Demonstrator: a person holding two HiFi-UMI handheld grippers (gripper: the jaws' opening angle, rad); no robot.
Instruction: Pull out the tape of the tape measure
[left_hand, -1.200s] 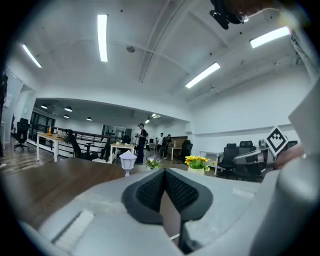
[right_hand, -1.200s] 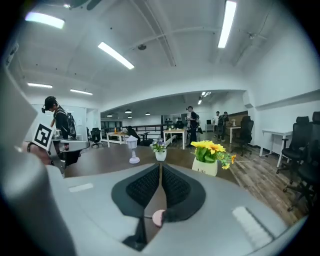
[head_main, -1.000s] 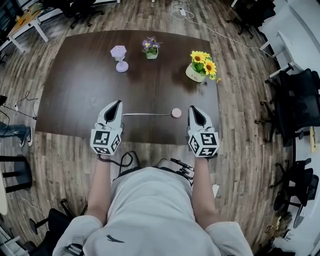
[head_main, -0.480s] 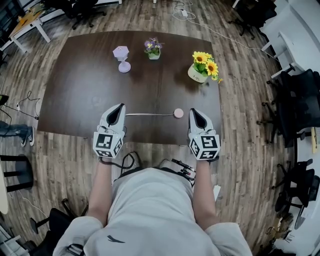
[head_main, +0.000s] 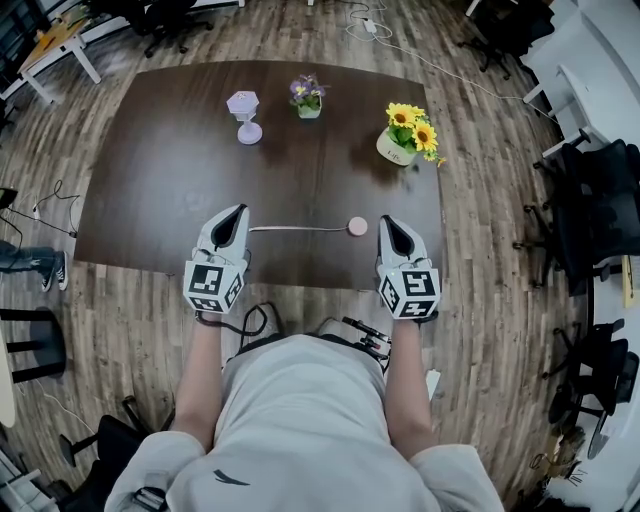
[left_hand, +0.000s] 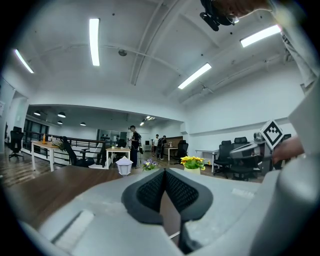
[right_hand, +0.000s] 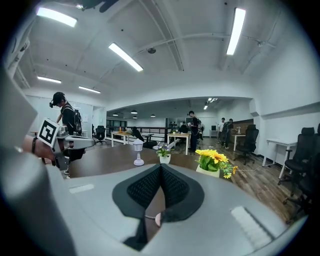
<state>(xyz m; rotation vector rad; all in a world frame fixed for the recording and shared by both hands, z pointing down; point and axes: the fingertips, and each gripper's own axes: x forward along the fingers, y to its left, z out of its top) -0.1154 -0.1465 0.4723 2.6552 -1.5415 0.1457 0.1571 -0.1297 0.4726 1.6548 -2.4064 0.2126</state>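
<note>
A small round pink tape measure (head_main: 356, 226) lies on the dark wooden table (head_main: 160, 180) near its front edge. Its pale tape (head_main: 300, 229) is drawn out to the left, and the free end lies right beside my left gripper (head_main: 236, 213). That gripper is shut with nothing between its pads (left_hand: 150, 190); a pale strip of tape (left_hand: 173, 234) shows just below them. My right gripper (head_main: 389, 224) rests just right of the pink case and is shut on nothing. Below its tips (right_hand: 160, 167) a bit of the pink case (right_hand: 158, 218) shows.
At the back of the table stand a lilac lamp-shaped ornament (head_main: 243, 113), a small pot of purple flowers (head_main: 307, 97) and a pot of sunflowers (head_main: 404, 134). Office chairs (head_main: 590, 200) stand to the right on the wooden floor. People (right_hand: 192, 127) stand far off by other desks.
Almost nothing: the picture has shifted slightly, and both grippers stay shut in the same places beside the tape and its case.
</note>
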